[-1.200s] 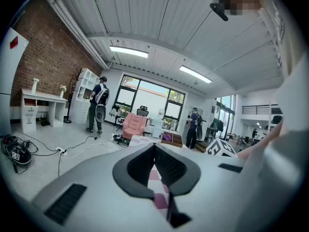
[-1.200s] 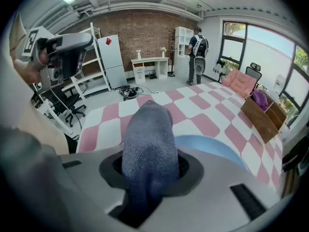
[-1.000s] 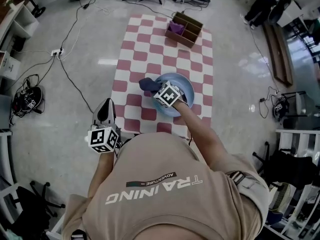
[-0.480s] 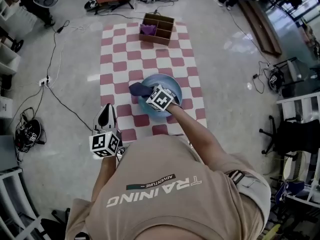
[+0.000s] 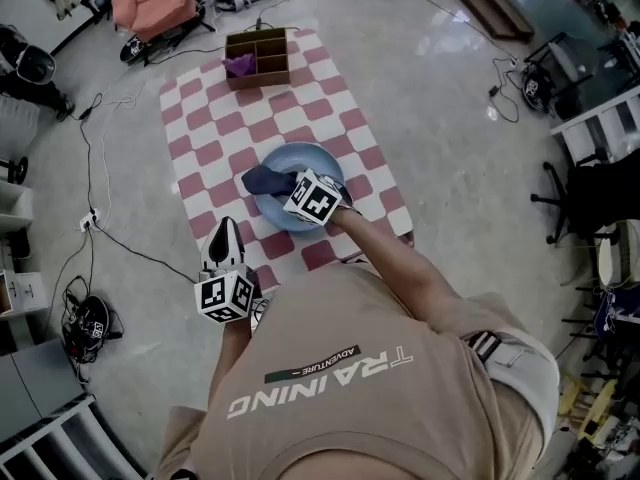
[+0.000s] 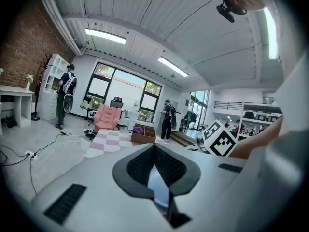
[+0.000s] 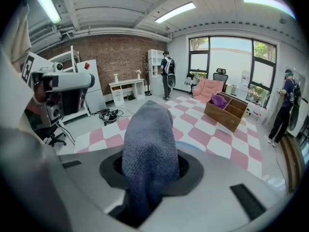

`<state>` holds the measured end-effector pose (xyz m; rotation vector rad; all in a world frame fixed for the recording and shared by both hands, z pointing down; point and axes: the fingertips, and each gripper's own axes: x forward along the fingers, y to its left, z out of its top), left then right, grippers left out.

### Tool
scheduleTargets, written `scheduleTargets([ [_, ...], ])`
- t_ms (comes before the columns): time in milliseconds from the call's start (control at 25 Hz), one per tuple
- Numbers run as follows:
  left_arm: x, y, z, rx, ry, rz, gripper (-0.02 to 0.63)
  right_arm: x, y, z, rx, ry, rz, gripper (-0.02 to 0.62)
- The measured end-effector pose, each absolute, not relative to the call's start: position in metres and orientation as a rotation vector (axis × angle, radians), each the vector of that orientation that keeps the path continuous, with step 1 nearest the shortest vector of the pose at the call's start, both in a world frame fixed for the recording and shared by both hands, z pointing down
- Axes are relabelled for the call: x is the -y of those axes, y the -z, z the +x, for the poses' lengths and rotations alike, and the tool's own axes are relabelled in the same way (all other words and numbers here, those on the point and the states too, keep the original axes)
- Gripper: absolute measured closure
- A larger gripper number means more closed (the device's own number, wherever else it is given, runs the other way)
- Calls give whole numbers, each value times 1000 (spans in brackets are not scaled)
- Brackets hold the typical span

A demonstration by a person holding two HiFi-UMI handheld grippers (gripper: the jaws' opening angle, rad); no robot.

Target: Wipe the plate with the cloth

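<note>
my right claw (image 5: 289,184) stays clamped on the dark cloth (image 5: 265,179), bunched over the left rim of the blue plate (image 5: 325,160) as a second ago | left claw (image 5: 224,240) jaws together, empty, near left on the checkered mat (image 5: 200,133) | wipe, i judge, barely advanced

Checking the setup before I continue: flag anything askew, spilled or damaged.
Nothing stands out. The round light-blue plate lies flat on the pink-and-white checkered mat; the right claw grips the dark blue cloth over it; the wooden divided box stands upright.
</note>
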<state>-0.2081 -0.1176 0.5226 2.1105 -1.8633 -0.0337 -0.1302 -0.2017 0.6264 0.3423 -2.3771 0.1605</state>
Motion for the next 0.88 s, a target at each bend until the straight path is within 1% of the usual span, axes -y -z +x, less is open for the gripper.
scheduleTargets([
  [200, 133, -526, -181, 1785, 13, 2166, 592, 221, -599, -82, 2409, -142, 497, 468],
  [400, 145, -525, -152, 1718, -12, 2220, 592, 241, -587, -1, 2356, -168, 701, 468],
  [680, 152, -524, -122, 1641, -47, 2280, 591, 234, -612, 108, 2204, -278, 906, 468],
  [880, 150, -524, -116, 1624, -59, 2292, 591, 204, -648, 153, 2113, -356, 940, 468],
])
